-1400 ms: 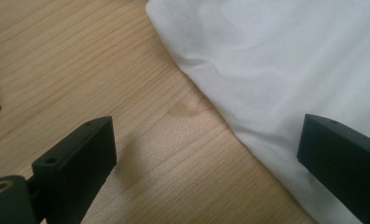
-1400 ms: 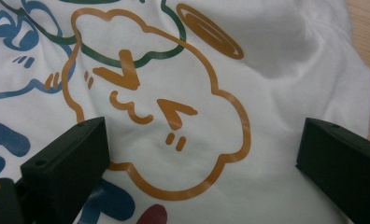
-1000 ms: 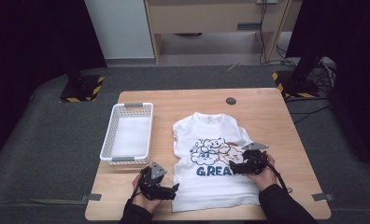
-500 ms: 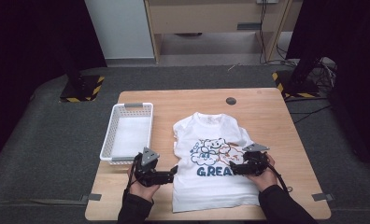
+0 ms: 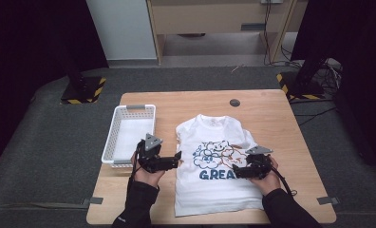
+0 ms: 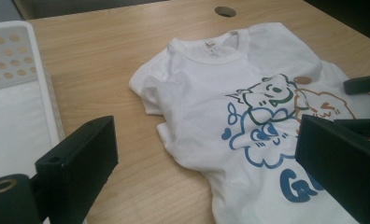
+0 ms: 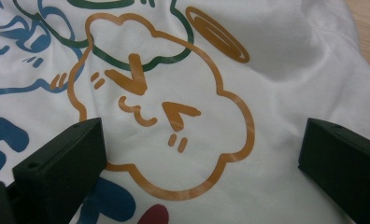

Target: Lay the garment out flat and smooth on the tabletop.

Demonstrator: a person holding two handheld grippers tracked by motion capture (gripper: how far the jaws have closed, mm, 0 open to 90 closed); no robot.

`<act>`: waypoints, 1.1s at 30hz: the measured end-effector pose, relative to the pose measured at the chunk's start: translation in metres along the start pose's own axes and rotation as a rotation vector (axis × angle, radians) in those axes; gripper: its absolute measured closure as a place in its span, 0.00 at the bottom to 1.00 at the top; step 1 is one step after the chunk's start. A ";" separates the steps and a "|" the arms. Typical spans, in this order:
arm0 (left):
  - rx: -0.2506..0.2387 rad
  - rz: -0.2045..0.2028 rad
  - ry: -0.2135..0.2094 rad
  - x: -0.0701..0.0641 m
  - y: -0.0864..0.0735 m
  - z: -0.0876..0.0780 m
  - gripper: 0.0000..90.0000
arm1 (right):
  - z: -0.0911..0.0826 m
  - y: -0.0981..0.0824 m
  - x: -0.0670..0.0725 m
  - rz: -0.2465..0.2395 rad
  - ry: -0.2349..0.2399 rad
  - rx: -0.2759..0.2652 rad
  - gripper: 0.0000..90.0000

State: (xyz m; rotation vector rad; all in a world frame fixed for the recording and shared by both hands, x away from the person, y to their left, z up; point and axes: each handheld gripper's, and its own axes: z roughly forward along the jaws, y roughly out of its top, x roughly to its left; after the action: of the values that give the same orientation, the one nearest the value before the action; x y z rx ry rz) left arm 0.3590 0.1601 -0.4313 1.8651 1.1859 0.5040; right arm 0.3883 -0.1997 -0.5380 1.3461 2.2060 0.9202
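**Both grippers open over the printed T-shirt**

Left gripper (image 5: 176,158) hovers at the shirt's left edge with its jaws spread wide and nothing between them; the right gripper (image 5: 237,172) sits low over the print, jaws likewise wide apart and empty. The white T-shirt (image 5: 214,190) lies flat, front up, on the wooden table (image 5: 271,114). Its print shows cartoon clouds above blue letters reading "GREA", the rest covered by the right gripper. A white perforated basket (image 5: 129,126) stands just left of the shirt.

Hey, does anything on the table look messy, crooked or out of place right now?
Mostly tidy. The white T-shirt lies face up, but its sleeve nearest the basket is folded in and bunched, with wrinkles along that edge. Nothing looks spilled or damaged.
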 end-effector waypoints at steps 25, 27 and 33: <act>-0.042 0.024 0.056 -0.001 0.046 0.034 0.07 | 0.001 0.001 0.002 -0.003 0.003 0.000 0.01; -0.045 0.020 0.066 0.001 0.047 0.038 0.07 | 0.001 0.001 0.002 -0.003 0.003 0.000 0.01; -0.037 0.006 0.092 0.006 0.049 0.052 0.07 | 0.001 0.001 0.002 -0.003 0.003 0.001 0.01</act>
State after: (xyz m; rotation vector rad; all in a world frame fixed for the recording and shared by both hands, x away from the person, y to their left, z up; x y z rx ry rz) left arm 0.4244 0.1334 -0.4209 1.8318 1.2236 0.6171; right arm 0.3881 -0.1976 -0.5379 1.3426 2.2099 0.9212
